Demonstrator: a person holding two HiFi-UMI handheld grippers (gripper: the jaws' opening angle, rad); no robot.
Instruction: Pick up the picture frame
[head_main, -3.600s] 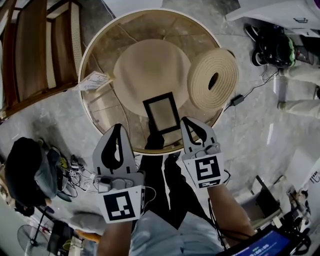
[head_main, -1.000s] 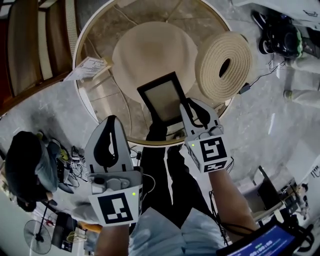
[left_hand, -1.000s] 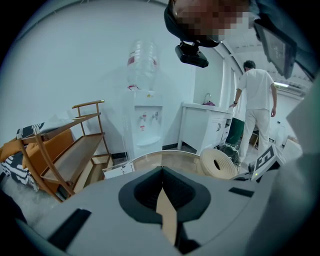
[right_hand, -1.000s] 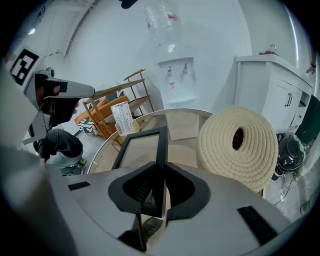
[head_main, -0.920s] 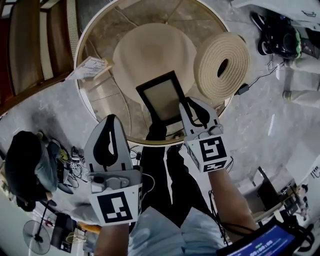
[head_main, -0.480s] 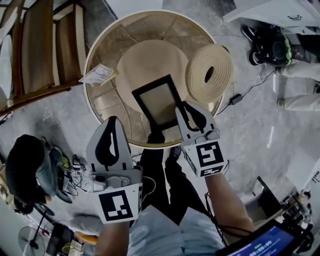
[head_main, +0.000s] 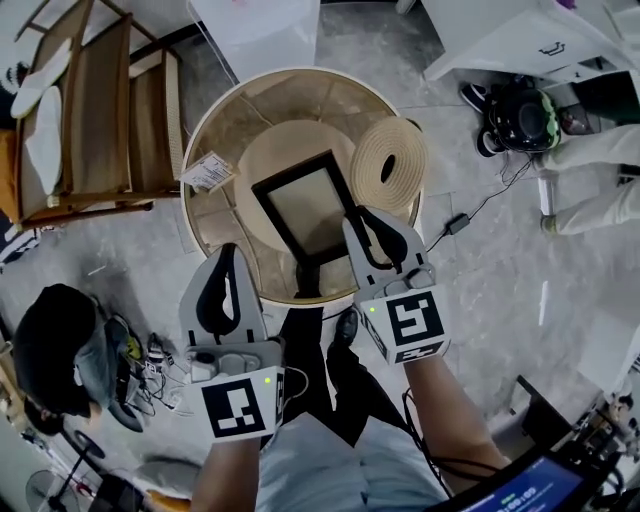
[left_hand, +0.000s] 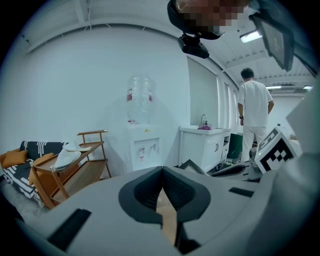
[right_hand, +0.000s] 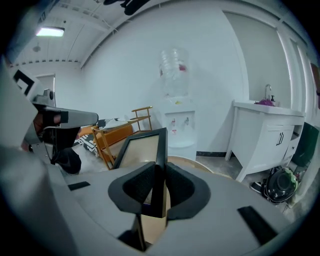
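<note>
The right hand-held gripper (head_main: 366, 226) is clamped on the right edge of the black rectangular picture frame (head_main: 303, 211) — held tilted over the pale round mat (head_main: 275, 150) on the round tan surface (head_main: 187, 195). The left hand-held gripper (head_main: 228, 252) — jaws together, empty — hangs nearby.

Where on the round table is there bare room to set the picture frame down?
Bare: the far strip of the table between rim and round beige mat; the left part between paper tag and near rim. Crowded: the right side, where the coiled woven mat lies. The right gripper holds the picture frame over the middle.
</note>
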